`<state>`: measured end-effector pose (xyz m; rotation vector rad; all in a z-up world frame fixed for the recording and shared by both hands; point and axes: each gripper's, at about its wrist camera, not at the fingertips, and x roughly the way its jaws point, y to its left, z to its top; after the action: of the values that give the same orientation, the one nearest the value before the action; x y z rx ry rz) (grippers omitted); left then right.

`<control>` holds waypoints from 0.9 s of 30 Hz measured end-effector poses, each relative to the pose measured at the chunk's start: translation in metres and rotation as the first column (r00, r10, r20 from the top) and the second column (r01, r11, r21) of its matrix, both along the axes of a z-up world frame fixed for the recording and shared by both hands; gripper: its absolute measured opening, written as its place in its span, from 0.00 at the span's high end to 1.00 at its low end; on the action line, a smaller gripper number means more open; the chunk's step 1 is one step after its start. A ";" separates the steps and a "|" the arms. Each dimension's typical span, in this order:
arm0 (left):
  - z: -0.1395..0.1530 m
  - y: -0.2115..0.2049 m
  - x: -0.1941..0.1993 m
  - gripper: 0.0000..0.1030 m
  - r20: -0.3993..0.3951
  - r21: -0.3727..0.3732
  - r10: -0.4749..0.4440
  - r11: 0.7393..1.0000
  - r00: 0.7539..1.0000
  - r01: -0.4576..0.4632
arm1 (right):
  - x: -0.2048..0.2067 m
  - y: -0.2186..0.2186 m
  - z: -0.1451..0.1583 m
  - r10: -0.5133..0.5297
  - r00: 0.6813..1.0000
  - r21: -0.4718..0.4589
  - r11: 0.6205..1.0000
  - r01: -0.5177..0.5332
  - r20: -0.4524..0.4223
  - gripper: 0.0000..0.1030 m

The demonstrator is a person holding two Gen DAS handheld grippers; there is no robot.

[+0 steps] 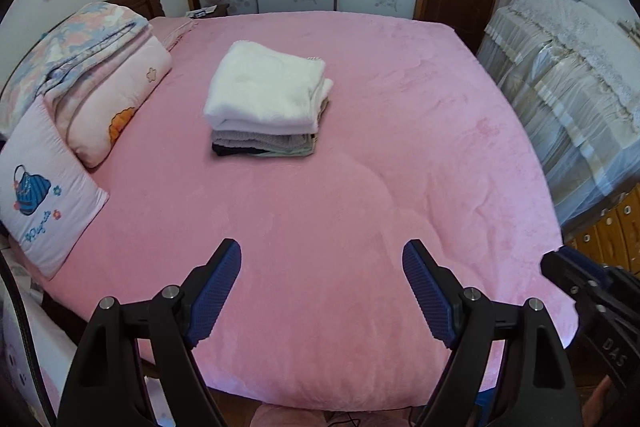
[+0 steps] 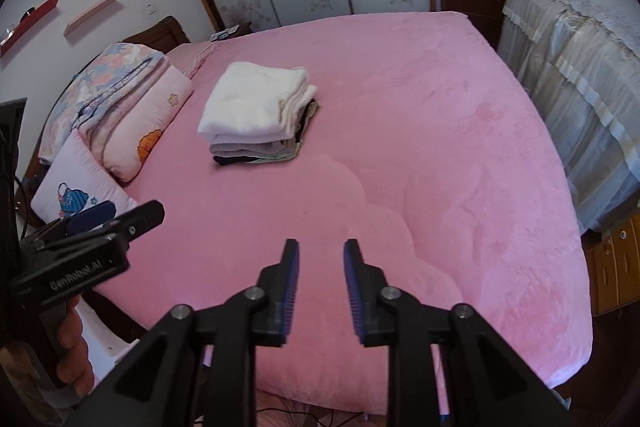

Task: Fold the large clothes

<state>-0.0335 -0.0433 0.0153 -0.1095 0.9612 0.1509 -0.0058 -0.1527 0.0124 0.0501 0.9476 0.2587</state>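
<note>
Nearest, both claws hover empty over the pink bed (image 1: 360,187) — left claw (image 1: 322,287) spread wide, right claw (image 2: 321,267) parted narrowly, nothing between. Farther up, the stack of folded clothes (image 1: 266,103) sits mid-bed — white piece on top, apparently parked clear of the folding space.

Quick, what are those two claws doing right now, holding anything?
Left claw: wide open, holding nothing, above the pink fleece bed cover.
Right claw: partly open, holding nothing.

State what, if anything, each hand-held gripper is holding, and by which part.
Nothing is held. The left hand-held gripper and right hand-held gripper are both open over the pink bedcover.
</note>
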 end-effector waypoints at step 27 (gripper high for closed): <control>-0.033 -0.016 -0.017 0.20 -0.088 -0.060 0.005 0.998 0.996 -0.010 | -0.013 0.004 -0.027 0.058 0.996 0.026 0.998 -0.056 -0.066 0.55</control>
<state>-0.0509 -0.0593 -0.0181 -0.1632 1.0532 0.1348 -0.0185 -0.1491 -0.0147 0.0537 1.0136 0.3229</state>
